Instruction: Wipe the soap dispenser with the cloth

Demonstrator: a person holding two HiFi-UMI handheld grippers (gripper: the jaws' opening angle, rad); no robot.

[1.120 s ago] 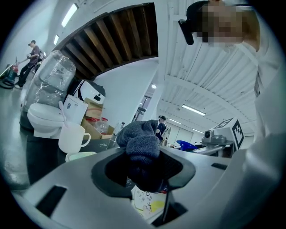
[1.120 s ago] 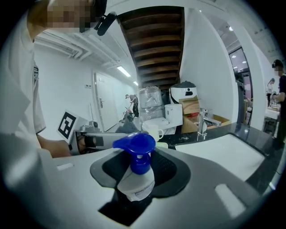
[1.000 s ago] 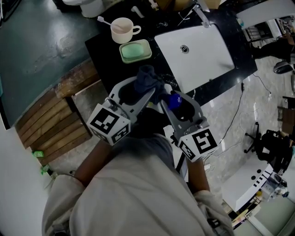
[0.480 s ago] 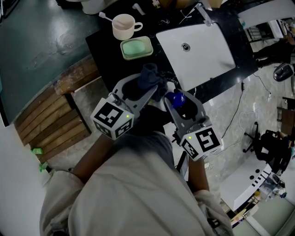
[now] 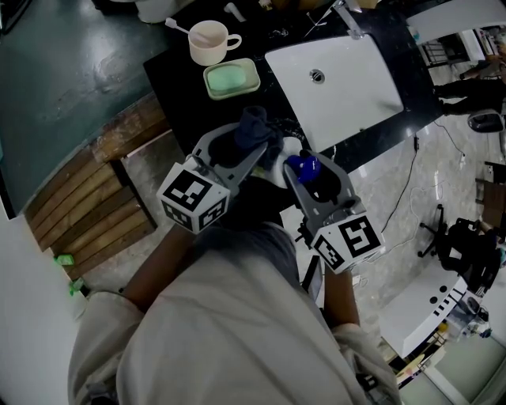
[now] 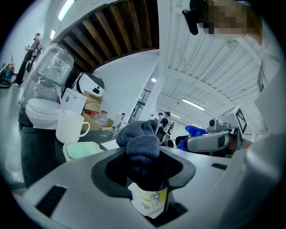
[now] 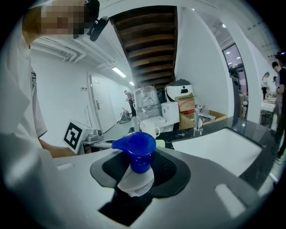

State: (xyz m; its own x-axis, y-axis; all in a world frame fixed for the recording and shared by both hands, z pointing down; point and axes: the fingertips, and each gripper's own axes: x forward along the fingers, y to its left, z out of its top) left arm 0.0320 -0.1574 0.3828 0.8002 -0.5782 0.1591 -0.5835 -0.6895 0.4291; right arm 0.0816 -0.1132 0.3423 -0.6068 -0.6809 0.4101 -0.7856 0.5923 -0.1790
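My left gripper [image 5: 259, 149] is shut on a dark blue-grey cloth [image 5: 254, 129], bunched up between its jaws [image 6: 142, 166]. The cloth [image 6: 140, 142] rests against a white soap dispenser, whose yellow-printed label [image 6: 150, 202] shows just beneath it. My right gripper [image 5: 299, 176] is shut on the soap dispenser [image 5: 301, 167], around its white neck [image 7: 136, 181] below the blue pump head [image 7: 136, 144]. Both grippers are held close together in front of the person's body, above the near edge of the black counter [image 5: 175, 88]. The bottle's lower body is hidden.
On the black counter are a white sink [image 5: 340, 79] with a faucet [image 5: 349, 24], a pale green soap dish [image 5: 232, 79] and a cream mug [image 5: 209, 42] holding a spoon. Wooden boards [image 5: 95, 213] lie on the floor to the left. A water jug [image 6: 48, 76] stands beyond the mug.
The left gripper has sunk a little with the cloth against the dispenser. The right gripper holds the dispenser in the same place.
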